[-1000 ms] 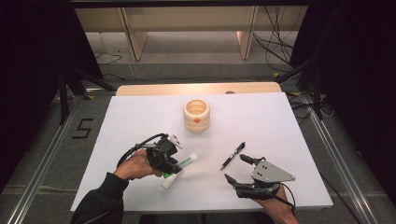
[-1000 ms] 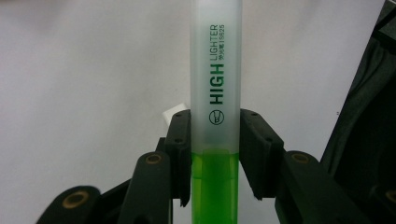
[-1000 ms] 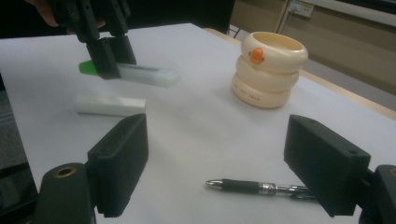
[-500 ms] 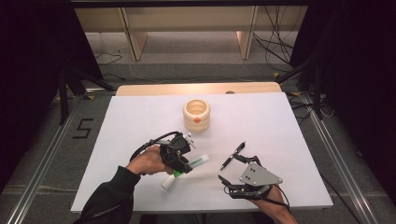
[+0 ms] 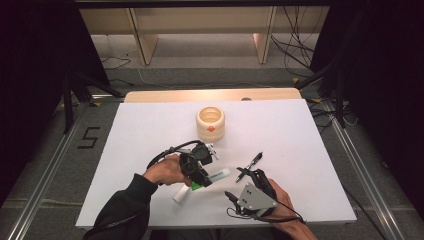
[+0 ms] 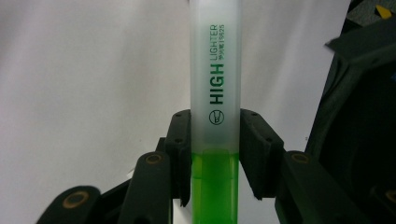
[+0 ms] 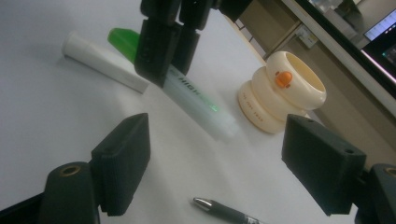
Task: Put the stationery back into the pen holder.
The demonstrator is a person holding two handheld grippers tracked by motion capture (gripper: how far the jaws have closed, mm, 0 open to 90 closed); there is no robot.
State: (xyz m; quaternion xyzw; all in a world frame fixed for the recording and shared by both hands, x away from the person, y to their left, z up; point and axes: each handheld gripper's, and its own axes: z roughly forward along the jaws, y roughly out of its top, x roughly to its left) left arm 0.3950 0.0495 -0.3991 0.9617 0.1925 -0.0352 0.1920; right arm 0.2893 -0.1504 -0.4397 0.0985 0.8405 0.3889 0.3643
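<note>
- Both hands shifted since the earlier frame: my left tool carried the highlighter toward the bench centre, my right tool slid left toward it.
- Left tool is clamped on the highlighter; in the left gripper view the pads press both sides of the barrel right where the frosted cap meets the green body.
- Highlighter is lifted off the bench, tilted, frosted cap end pointing at my right tool, green end back toward my left hand.
- Right gripper view: the highlighter hangs ahead of my right tool, between the jaw lines but further out, not touching.
- Right tool is wide open, nothing between the pads.
- White tube lies flat on the bench just below the left tool, near the green end; can't tell if they touch.
- Black pen lies on the bench just ahead of the right tool; its tip shows in the right gripper view.
- Cream ring-shaped cup with an orange mark stands upright further back, well apart from both tools.
</note>
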